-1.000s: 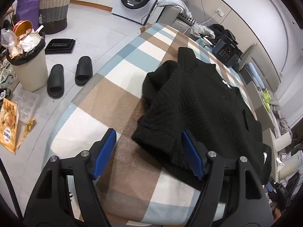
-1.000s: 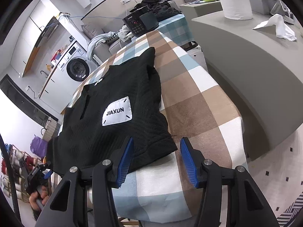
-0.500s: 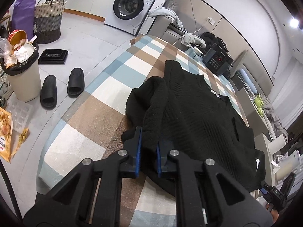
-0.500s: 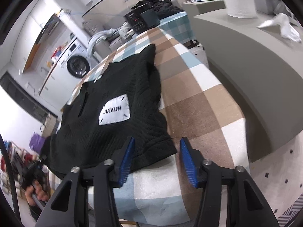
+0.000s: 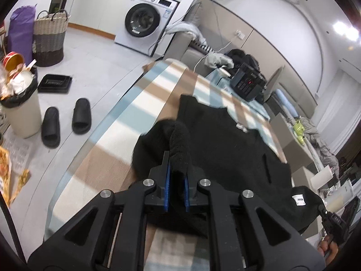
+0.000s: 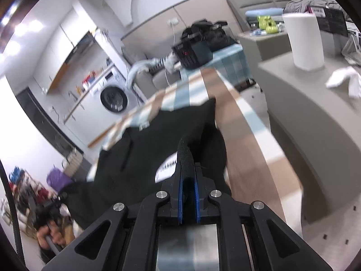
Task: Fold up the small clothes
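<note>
The work surface is a table covered with a checked cloth (image 5: 117, 158) in blue, brown and white, set in a laundry area with a front-loading washing machine (image 5: 144, 26) at the far wall and a grey counter (image 6: 315, 103) beside the table. A black knitted sweater (image 5: 225, 140) lies spread on the cloth, its far end pointing toward a black device (image 5: 247, 84) at the far end of the table. The left gripper (image 5: 176, 180) has its blue pads drawn narrow on a bunched fold of the sweater's near edge; the fabric rises in a ridge from between the jaws. The right gripper (image 6: 188, 188) is likewise clamped on the near edge at the opposite corner, close to the white label (image 6: 168, 168), with cloth standing up between its pads. The step in hand appears to be the first fold, with both near corners gripped and raised. The next move would call for carrying both corners forward together, level and at equal pace, toward the far end, then lowering the edge squarely before release. Uneven travel would likely skew the fold.
</note>
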Tool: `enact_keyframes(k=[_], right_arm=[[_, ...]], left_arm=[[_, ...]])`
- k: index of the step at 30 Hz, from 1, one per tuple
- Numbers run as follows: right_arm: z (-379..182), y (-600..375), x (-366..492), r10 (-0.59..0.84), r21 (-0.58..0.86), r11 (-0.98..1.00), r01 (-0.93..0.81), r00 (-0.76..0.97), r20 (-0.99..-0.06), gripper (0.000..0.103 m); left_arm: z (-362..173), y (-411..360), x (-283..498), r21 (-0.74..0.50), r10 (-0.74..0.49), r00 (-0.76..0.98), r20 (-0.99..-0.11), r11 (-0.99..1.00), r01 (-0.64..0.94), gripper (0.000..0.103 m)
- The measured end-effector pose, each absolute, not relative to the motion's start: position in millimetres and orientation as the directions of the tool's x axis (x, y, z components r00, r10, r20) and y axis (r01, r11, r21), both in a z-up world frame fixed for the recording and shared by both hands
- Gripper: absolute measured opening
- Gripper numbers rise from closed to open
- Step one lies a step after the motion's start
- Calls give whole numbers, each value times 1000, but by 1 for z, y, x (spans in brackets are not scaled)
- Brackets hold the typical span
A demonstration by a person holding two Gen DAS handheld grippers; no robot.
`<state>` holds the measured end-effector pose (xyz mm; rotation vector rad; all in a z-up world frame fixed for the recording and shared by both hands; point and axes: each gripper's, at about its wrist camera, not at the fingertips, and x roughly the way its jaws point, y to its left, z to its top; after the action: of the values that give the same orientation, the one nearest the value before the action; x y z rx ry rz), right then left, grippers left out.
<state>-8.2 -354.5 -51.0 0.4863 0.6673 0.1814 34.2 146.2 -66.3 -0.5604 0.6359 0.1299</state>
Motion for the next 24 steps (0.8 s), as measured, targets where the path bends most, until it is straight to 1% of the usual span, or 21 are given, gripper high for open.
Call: enact_keyframes(k=[4,7,10,13,14,15,16,17,19,20,22,24], right_arm=[[-33,-353,38,273,503,864,29,812,-516,8],[-26,-352,75,234,512,856,74,828,-510,8],[-30,-350,123,184,518,843,149,824,-536,8],[-42,-349,160,151,513,831,216,799,-583,8],[-47,-348,171,144,502,832,236,782,-607,13],[-51,-348,178,149,498,833,242,768,-623,13],[-53,-347,182,159,500,832,239,762,-628,15],[-55,-348,181,161,498,835,235,761,-629,24],[-56,-351,173,155,485,846,222,767,-622,37],[-56,-352,168,146,469,856,218,768,-623,37],[-60,-356,158,124,425,878,220,753,-646,37],[-67,-358,151,123,397,893,212,735,-667,38]], left_arm=[[-48,154,66,-457,-39,822,-568,846,-275,6],[-38,163,100,-472,-42,829,-557,838,-275,6],[-33,170,142,-475,-39,830,-557,835,-279,6],[-38,175,183,-461,-31,811,-584,835,-301,9],[-42,176,196,-444,-26,793,-609,840,-313,10],[-46,177,205,-430,-22,776,-631,842,-326,14],[-51,178,215,-415,-16,755,-656,843,-342,26],[-55,180,221,-407,-14,743,-669,844,-350,39],[-60,183,219,-408,-6,747,-665,841,-357,50],[-63,185,215,-405,1,754,-657,843,-354,56],[-69,187,208,-385,25,748,-663,846,-369,59],[-79,188,201,-379,19,738,-674,849,-368,59]])
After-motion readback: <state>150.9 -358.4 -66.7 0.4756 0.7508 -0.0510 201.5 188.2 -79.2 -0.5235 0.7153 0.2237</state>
